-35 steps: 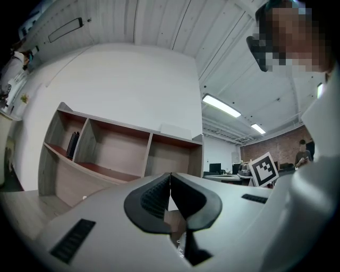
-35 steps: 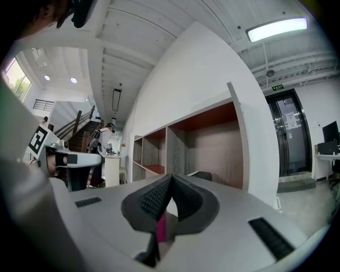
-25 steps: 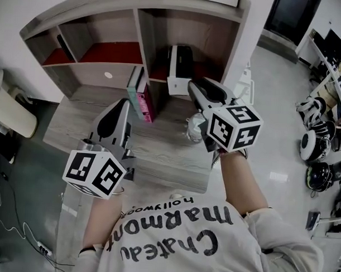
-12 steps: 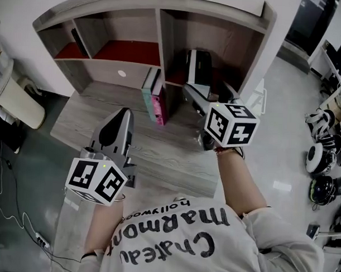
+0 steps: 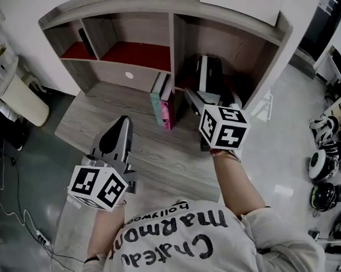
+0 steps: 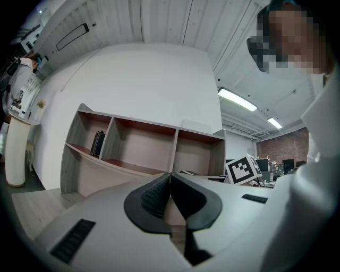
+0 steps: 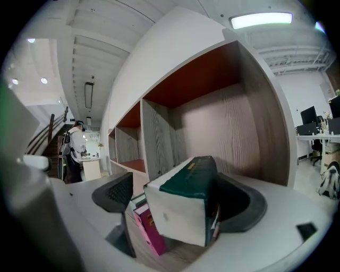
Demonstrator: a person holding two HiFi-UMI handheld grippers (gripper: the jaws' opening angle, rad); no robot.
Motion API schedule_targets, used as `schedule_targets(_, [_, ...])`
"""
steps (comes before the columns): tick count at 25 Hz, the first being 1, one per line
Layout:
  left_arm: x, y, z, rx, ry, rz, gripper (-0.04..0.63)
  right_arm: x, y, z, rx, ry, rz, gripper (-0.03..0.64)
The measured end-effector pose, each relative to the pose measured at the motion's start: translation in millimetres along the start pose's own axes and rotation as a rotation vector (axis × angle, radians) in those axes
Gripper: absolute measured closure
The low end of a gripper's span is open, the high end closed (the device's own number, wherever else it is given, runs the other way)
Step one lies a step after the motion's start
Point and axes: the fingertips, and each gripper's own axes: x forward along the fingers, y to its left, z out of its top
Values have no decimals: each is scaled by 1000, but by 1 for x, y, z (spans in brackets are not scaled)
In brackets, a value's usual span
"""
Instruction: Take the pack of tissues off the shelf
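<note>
Wood desk (image 5: pixel 104 116) under shelf (image 5: pixel 172 46), upper centre. Pack of tissues (image 7: pixel 183 207) in right compartment; right gripper (image 5: pixel 212 96) jaws just opened wide, straddling it, likely ready to clamp. Left gripper (image 5: pixel 120 125) closed, spare, lower left.

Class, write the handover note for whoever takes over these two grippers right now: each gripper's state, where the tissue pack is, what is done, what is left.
Left gripper: shut, empty, over the grey wood-grain desk.
Right gripper: jaws have just been opening; now open either side of the white-and-green pack of tissues, not clamped.
Pack: in the lower right compartment of the wooden shelf, next to a pink book.
Done: the reach.
Left: close on the pack, draw it out.
</note>
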Motion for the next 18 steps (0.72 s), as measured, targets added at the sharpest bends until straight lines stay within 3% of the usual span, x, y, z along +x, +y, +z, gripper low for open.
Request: schedule_targets(18, [9, 10, -6, -5, 3, 16, 577, 15, -15, -1, 12, -3, -48, 183])
